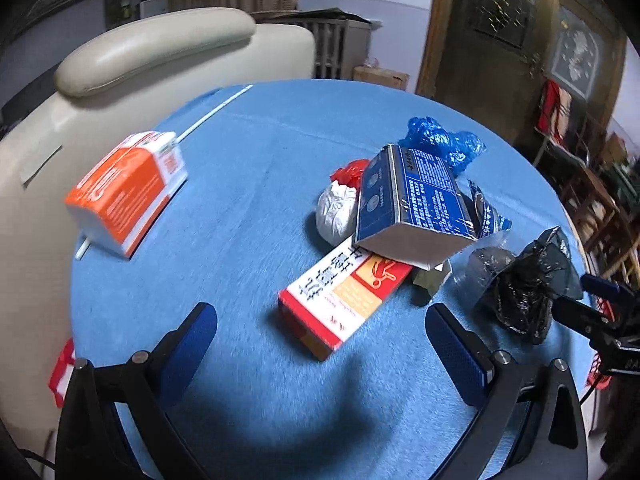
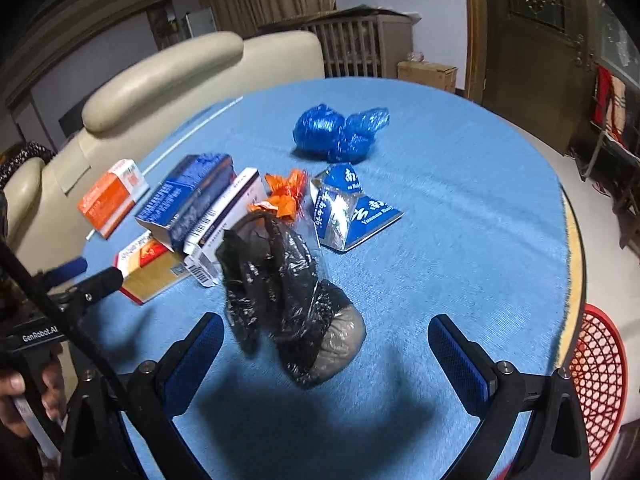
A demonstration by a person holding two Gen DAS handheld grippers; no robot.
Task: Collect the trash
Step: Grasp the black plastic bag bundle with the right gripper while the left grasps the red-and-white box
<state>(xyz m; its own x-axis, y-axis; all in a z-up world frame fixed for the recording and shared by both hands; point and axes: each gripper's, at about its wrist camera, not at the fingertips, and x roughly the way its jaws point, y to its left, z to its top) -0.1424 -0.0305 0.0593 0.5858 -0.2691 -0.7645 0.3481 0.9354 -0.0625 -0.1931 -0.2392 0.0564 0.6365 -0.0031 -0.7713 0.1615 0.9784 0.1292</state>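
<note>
my right claw (image 2: 326,354) is spread wide and holds nothing. the black bag (image 2: 280,300) sits on the blue table (image 2: 460,208) right in front of it, between my two fingers, a bit to the left of the middle. the bag stands up tall with its crinkled top leaning far and left, and its fat round bottom is the near part. so i think this bag is the one for my right claw, and i would go straight ahead and down, then squeeze the fat part. my left claw (image 1: 320,344) is spread wide too, with nothing in it. the red box (image 1: 344,300) lies just ahead of it, long way running from near left to far right, with the blue box (image 1: 412,204) tipped on its far end. the orange box (image 1: 128,188) is far off to the left. the red basket (image 2: 596,380) is down on the floor at my right, past the table edge, so my right claw is nearer to it.
</note>
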